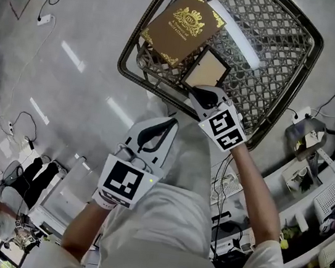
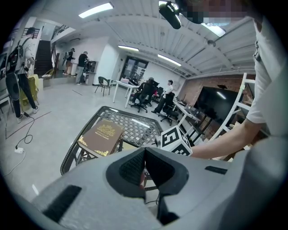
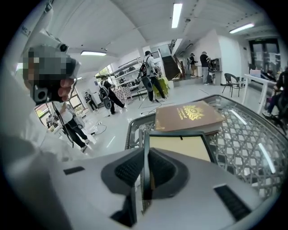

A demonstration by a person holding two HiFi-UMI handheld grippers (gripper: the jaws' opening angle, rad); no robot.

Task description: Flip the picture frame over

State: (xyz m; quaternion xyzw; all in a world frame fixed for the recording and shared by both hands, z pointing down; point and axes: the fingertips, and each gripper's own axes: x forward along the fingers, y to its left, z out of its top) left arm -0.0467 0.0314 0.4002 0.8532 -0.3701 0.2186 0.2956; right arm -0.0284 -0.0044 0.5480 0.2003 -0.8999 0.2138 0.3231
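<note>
book on table | picture frame just before book | right gripper at its near edge

Glossy grey floor, ceiling strip lights

Plenty of free room on the lattice table, the whole side away from the brown book is bare. The tight spot is the book's corner: the picture frame sits just beside it, the right gripper is clamped on its edge, and the raised rim is close behind.
</note>
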